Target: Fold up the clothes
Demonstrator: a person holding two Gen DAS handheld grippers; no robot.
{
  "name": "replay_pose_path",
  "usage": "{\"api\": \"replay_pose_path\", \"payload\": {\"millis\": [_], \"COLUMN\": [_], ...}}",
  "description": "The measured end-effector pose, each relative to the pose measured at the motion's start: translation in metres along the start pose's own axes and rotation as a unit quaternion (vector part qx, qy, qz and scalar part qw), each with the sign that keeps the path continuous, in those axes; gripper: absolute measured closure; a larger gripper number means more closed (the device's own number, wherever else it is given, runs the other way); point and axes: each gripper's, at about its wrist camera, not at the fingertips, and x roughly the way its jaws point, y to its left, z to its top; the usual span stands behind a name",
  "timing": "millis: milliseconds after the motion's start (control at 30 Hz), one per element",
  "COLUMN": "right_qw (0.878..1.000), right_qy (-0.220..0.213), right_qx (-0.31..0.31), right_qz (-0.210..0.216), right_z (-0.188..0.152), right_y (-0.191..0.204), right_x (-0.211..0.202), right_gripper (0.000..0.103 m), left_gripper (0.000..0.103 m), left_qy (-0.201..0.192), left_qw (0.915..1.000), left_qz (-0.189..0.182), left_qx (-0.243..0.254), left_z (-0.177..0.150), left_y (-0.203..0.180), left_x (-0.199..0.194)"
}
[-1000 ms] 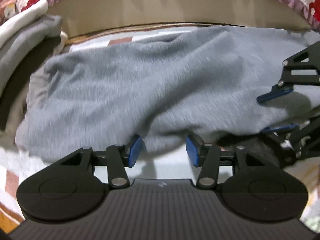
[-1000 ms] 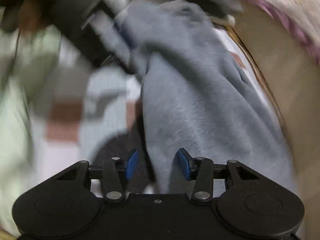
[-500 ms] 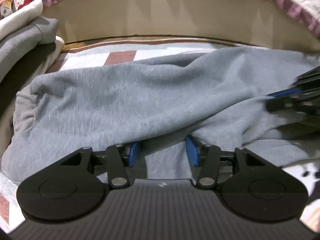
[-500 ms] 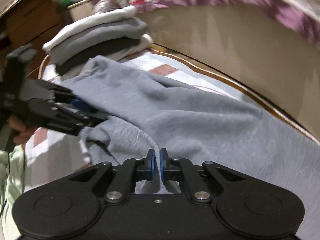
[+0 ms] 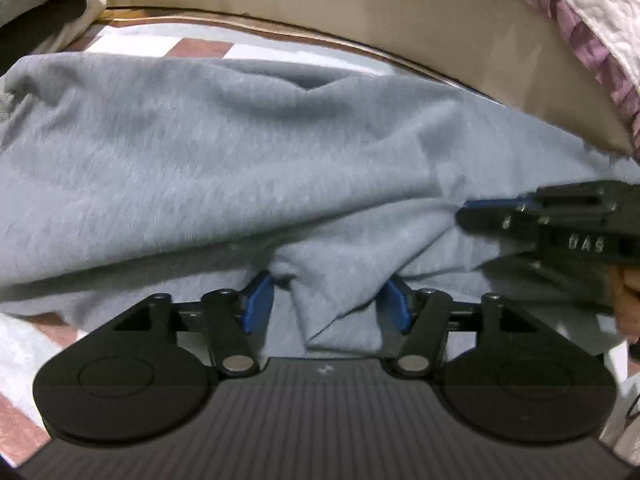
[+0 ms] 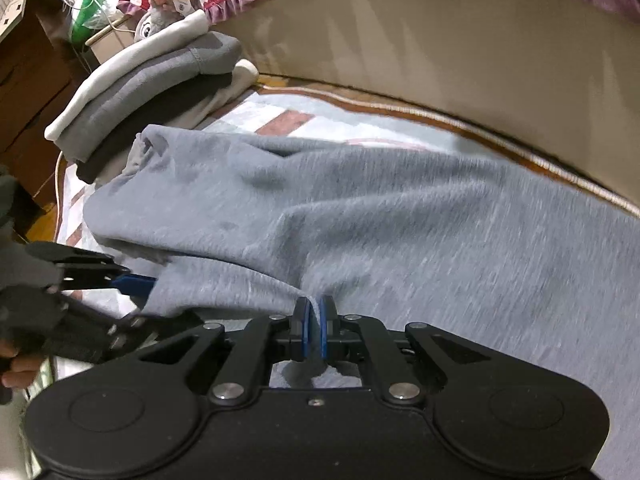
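Note:
A grey fleece garment (image 5: 248,152) (image 6: 400,216) lies spread across a checked mat. My left gripper (image 5: 326,304) stands open at its near edge, and a bunched fold of the grey cloth sits between its blue pads (image 5: 258,304). My right gripper (image 6: 314,328) is shut on a pinch of the garment's near edge; its blue pads (image 6: 301,330) are pressed together with cloth between them. In the left wrist view the right gripper (image 5: 560,220) enters from the right. The left gripper (image 6: 100,280) shows at the left of the right wrist view, its finger at the garment's edge.
A stack of folded grey, white and dark clothes (image 6: 152,92) sits at the mat's far left corner. A beige bed side (image 6: 440,40) with a purple-frilled quilt (image 5: 592,32) runs along the back. A plush toy (image 6: 160,8) and wooden furniture (image 6: 24,80) stand at far left.
My right gripper went from open to shut on the garment's near edge. The left gripper moved in over the cloth, which now bunches between its open pads. The garment spread wider.

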Motion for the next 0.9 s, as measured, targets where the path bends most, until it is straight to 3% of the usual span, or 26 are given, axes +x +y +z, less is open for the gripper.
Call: {"api": "replay_pose_path", "payload": {"millis": [33,67,133,200,267,300,367,400,533,600,767,900], "right_qw": [1.000,1.000,1.000,0.998,0.990,0.986,0.981,0.981,0.982,0.982,0.983,0.989], "right_qy": [0.003,0.005,0.013,0.025,0.048,0.054,0.079,0.090,0.115,0.101,0.065,0.048], "right_qx": [0.008,0.011,0.010,0.001,-0.017,-0.030,-0.061,-0.075,-0.122,-0.131,-0.151,-0.094], "right_qz": [0.003,0.006,0.022,0.052,0.128,0.156,0.169,0.153,0.091,0.088,0.080,0.105], "right_z": [-0.001,-0.002,-0.003,-0.006,-0.014,-0.019,-0.032,-0.038,-0.056,-0.053,-0.048,-0.042], "right_y": [-0.002,-0.001,0.004,0.014,0.030,0.038,0.057,0.068,0.102,0.106,0.117,0.100], "right_x": [0.000,-0.003,-0.015,-0.034,-0.054,-0.061,-0.058,-0.054,-0.044,-0.053,-0.078,-0.097], "right_gripper": [0.093,0.092,0.088,0.086,0.076,0.070,0.068,0.063,0.062,0.055,0.054,0.052], "left_gripper": [0.057,0.086,0.095,0.096,0.096,0.096,0.096,0.096,0.096,0.097,0.097,0.097], "left_qy": [-0.001,-0.002,-0.005,-0.021,-0.029,-0.028,-0.026,-0.029,-0.034,-0.032,-0.019,-0.031], "left_qw": [0.9995,0.9979,0.9921,0.9868,0.9786,0.9781,0.9799,0.9822,0.9919,0.9937,0.9946,0.9988], "left_qz": [0.013,0.027,0.058,0.080,0.096,0.096,0.094,0.090,0.067,0.064,0.062,0.035], "left_qx": [0.029,0.058,0.111,0.139,0.180,0.183,0.174,0.162,0.102,0.086,0.080,-0.011], "left_z": [-0.001,-0.002,-0.004,-0.007,-0.014,-0.017,-0.019,-0.017,-0.011,-0.017,-0.059,-0.085], "left_y": [-0.006,-0.013,-0.023,-0.028,-0.037,-0.037,-0.036,-0.035,-0.026,-0.026,-0.021,0.003], "left_x": [0.000,0.001,-0.005,-0.016,-0.025,-0.029,-0.035,-0.040,-0.064,-0.074,-0.096,-0.086]}}
